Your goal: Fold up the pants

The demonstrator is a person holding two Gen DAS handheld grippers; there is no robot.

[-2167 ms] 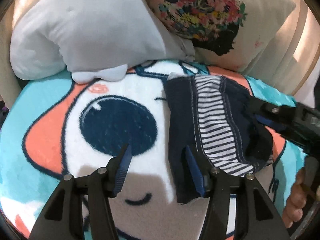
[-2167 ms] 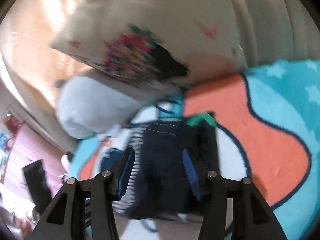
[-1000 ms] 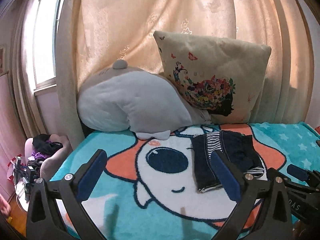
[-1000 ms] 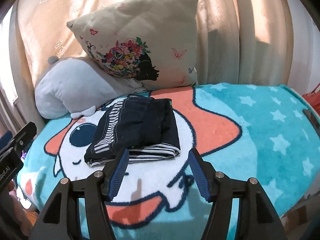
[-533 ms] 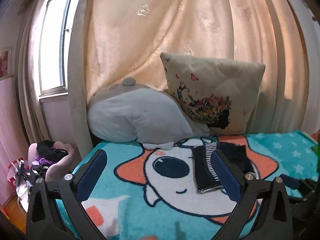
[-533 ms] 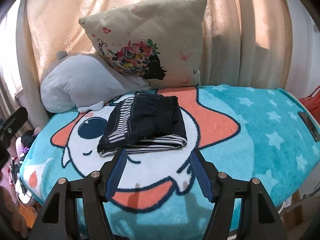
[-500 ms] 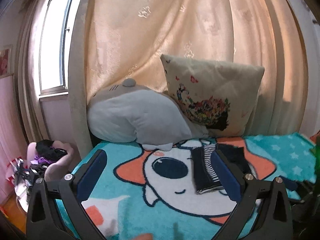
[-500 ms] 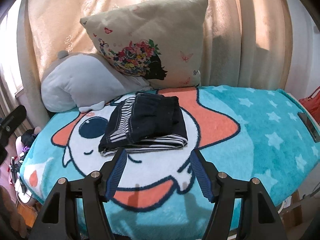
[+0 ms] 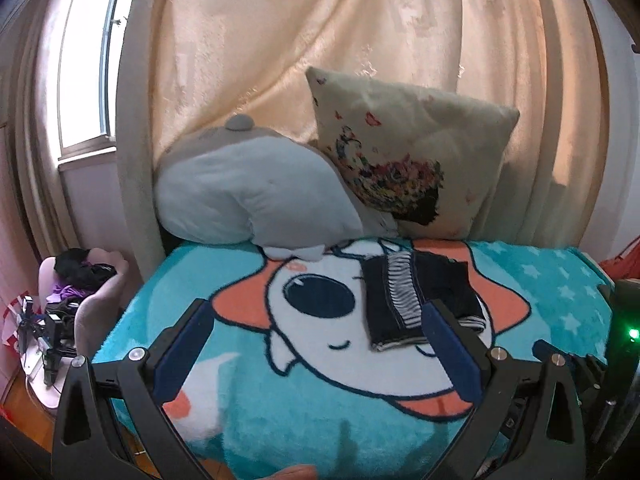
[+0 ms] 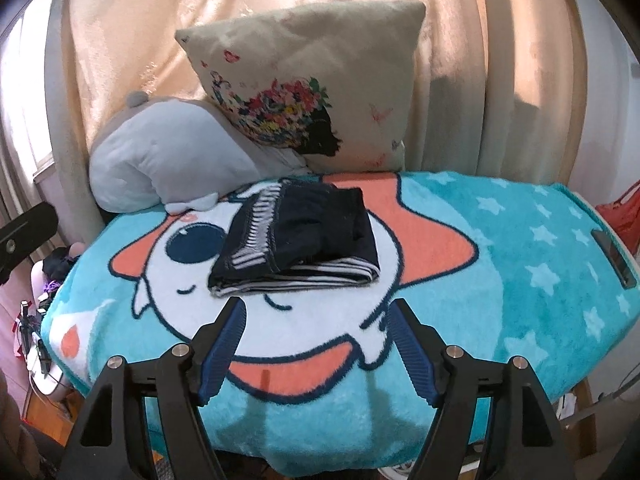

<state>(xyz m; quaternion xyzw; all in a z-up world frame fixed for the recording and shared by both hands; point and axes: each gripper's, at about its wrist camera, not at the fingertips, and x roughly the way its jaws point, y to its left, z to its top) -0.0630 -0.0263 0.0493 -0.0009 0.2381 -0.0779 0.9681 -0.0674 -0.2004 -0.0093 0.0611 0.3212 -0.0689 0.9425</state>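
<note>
Folded pants lie on the blanket beyond the wide-open left tongs

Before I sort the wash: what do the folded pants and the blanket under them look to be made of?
The folded pants look like soft, matte knit, probably cotton: dark navy with a striped inner layer and limp, rounded folds. The blanket looks like plush fleece, likely synthetic: a fuzzy, printed pile with soft edges. Neither fibre can be told for certain.

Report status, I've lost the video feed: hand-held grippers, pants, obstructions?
Left hand-held gripper open, empty. Right hand-held gripper empty, jaws opening. Pants folded on the blanket, untouched. Nothing in the way.
</note>
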